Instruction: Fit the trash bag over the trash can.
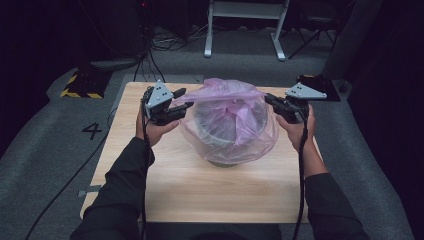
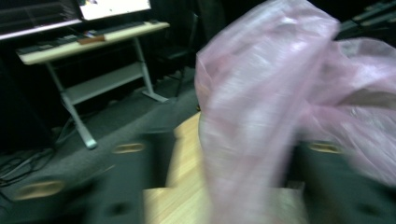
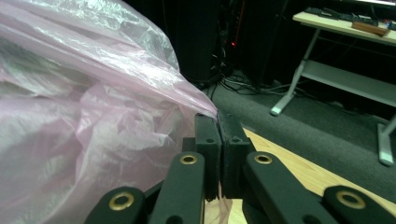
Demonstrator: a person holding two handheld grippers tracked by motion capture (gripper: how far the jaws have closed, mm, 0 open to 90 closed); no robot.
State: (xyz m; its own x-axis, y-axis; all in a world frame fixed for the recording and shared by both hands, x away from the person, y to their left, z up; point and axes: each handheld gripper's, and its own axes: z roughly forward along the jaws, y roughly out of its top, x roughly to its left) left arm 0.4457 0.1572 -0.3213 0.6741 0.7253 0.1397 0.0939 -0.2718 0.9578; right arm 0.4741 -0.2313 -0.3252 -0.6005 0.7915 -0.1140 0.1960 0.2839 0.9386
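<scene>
High view: a pale wooden table (image 1: pixel 200 190) stands on grey carpet in a dark room. At its middle sits a round grey bin (image 1: pixel 222 132) wrapped in a thin pink bag (image 1: pixel 235 107), which balloons over its rim.

The left gripper (image 1: pixel 182 102), held in a hand at the bag's left edge, has its jaws partly apart. In the blurred left gripper view a fold of the bag (image 2: pixel 252 116) hangs between them; whether the pads press on it cannot be told.

The right gripper (image 1: pixel 268 98) meets the bag's right edge. In the right gripper view its jaws are pressed together, pinching the bag's edge (image 3: pixel 140 107), and the film billows up to the left, hiding the bin.

Black cables trail from both grippers along dark sleeves. Beyond the table stands a white-legged desk (image 1: pixel 245 25), cables lie tangled on the floor, a yellow-and-black striped block (image 1: pixel 80 87) sits at far left, and a "4" (image 1: pixel 92 131) is marked on the carpet.
</scene>
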